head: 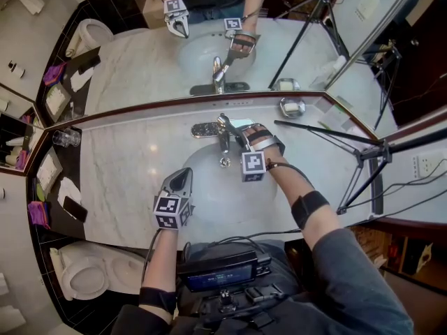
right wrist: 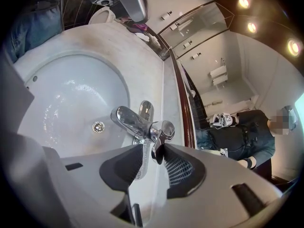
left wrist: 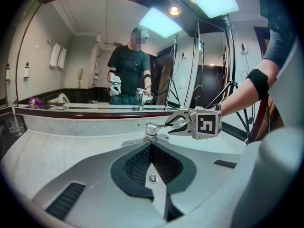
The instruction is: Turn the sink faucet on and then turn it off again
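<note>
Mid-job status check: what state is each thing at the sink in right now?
Faucet spout: no water running from it.
Faucet lever: between two jaws, not clamped.
Right tongs: open, jaws either side of the lever.
Left tongs: shut, empty, over the basin's rim.
Basin: wet, not filled.

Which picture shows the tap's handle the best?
The right gripper view. The faucet handle sits close up and big there, between the right gripper's open jaws. The head view shows the faucet small from above, its handle partly under the gripper. The left gripper view shows it tiny and far off.
</note>
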`<state>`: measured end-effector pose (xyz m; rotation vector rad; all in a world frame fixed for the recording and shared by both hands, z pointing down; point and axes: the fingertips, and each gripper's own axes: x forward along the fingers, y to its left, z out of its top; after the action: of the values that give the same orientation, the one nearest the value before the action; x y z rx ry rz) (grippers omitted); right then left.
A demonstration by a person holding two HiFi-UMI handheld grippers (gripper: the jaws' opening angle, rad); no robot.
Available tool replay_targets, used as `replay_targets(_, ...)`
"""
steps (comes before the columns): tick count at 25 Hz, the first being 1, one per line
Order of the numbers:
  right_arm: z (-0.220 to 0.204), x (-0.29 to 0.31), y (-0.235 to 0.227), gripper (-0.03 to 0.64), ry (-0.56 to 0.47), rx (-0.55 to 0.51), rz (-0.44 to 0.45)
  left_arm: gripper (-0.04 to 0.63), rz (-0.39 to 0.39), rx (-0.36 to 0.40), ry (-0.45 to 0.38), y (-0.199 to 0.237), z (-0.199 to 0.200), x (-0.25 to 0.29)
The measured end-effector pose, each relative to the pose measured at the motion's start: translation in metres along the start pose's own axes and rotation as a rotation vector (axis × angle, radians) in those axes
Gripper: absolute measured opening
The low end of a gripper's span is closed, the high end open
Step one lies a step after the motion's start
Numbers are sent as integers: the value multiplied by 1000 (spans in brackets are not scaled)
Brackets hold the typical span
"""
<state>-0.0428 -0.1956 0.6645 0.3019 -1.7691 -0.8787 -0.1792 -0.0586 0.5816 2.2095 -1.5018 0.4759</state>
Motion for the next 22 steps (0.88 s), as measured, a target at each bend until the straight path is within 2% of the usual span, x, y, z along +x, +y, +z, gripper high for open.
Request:
replay_targets(16,-2,1,10,147,16,61,28,0,11,8,-5,1,-1,-7)
replay_targets(19,0,-4,9,147,22,107,49,0,13,10,-6,2,-1,-9)
replay_targets(22,3,-16,6,144,10,201,51,0,15,6,-15,3,2,-13)
